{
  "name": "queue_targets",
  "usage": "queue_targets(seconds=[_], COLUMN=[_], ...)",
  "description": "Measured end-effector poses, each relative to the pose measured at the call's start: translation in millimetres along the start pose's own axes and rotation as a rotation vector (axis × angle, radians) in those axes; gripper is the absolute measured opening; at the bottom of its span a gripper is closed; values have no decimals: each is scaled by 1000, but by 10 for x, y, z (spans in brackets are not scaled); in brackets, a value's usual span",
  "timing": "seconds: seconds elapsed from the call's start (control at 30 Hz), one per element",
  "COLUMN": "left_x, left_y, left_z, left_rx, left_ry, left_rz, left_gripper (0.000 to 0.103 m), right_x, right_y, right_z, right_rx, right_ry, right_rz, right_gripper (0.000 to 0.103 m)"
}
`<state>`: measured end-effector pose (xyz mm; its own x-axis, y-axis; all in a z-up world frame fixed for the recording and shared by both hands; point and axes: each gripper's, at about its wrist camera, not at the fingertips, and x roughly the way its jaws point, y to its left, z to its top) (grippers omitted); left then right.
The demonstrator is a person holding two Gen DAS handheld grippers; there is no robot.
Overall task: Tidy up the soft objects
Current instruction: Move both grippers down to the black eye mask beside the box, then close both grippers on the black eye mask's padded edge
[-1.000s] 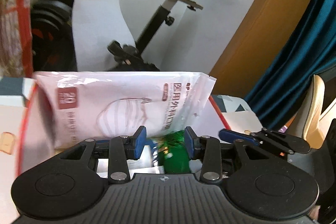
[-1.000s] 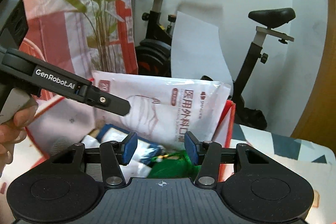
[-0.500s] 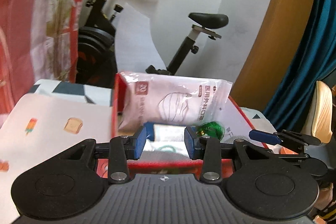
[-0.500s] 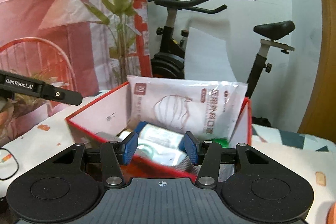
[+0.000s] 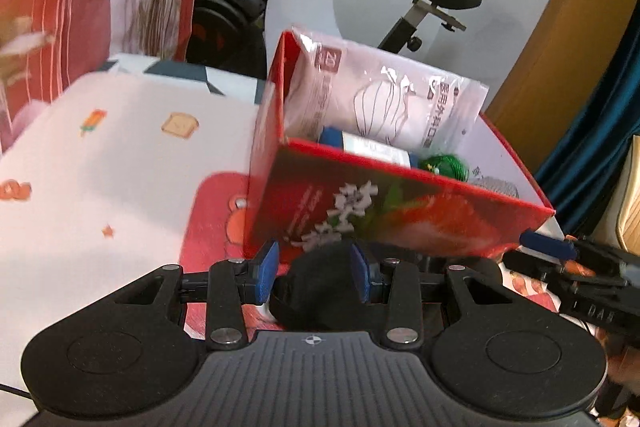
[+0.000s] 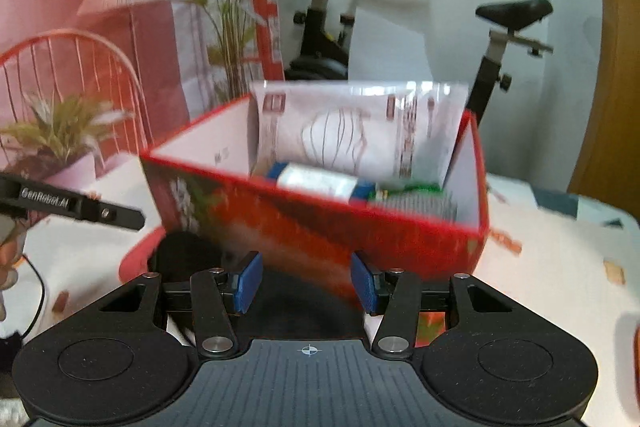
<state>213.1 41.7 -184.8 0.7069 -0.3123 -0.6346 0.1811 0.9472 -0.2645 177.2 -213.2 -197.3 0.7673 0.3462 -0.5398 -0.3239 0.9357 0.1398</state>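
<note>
A red cardboard box (image 5: 400, 215) (image 6: 320, 223) stands on the table. In it a white mask packet (image 5: 392, 107) (image 6: 356, 131) leans against the far wall, with a blue-capped white roll (image 5: 372, 145) (image 6: 320, 183) and a green bundle (image 5: 446, 165) in front. A black soft object (image 5: 320, 287) (image 6: 188, 255) lies on the table in front of the box. My left gripper (image 5: 314, 273) is open just over it, the pads either side, not pressing. My right gripper (image 6: 306, 281) is open and empty near the box front.
The table has a white printed cloth (image 5: 120, 167) and a red mat (image 5: 216, 219) under the box. An exercise bike (image 6: 504, 39) and a plant (image 6: 224, 7) stand behind. A potted plant (image 6: 60, 139) and a red wire chair (image 6: 72, 67) are at the left.
Both grippers pulled back and down from over the box to its near side. The black soft object came into view between my left fingers. Both grippers stayed open.
</note>
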Motion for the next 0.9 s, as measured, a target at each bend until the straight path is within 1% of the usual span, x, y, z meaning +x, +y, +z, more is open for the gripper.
queue_targets(seconds=[0.07, 0.17, 0.23, 0.33, 0.4, 0.43, 0.47, 0.63, 0.73, 0.87, 0.9], left_x=[50, 124, 190, 312, 384, 406, 429, 613, 638, 646, 638], left_y=[25, -4, -21, -27, -25, -27, -31, -52, -70, -68, -65], left_z=[-66, -107, -128, -177, -186, -188, -189, -240, -314, -393, -407], left_rx=[-22, -18, -8, -8, -6, -2, 2, 27, 24, 16, 13], left_ry=[23, 33, 43, 63, 75, 77, 79, 125, 144, 169, 163], left_rz=[-5, -1, 12, 54, 68, 70, 72, 97, 87, 91, 92], left_gripper=[41, 43, 43, 43, 44, 47, 49, 50, 50, 51, 52], right_x=[33, 106, 147, 201, 224, 235, 246, 311, 361, 420, 421], right_y=[13, 13, -8, -75, -125, -149, -174, -224, -257, -314, -325], right_z=[-92, -194, -255, -317, -355, -374, -392, -487, -531, -593, -605], right_rx=[13, 29, 44, 73, 94, 103, 113, 151, 178, 221, 230], right_ry=[29, 67, 79, 85, 85, 88, 94, 130, 156, 179, 179], right_rz=[5, 0, -18, -49, -66, -70, -72, -52, -38, -51, -52], right_gripper=[46, 47, 47, 48, 55, 56, 56, 57, 57, 58, 58])
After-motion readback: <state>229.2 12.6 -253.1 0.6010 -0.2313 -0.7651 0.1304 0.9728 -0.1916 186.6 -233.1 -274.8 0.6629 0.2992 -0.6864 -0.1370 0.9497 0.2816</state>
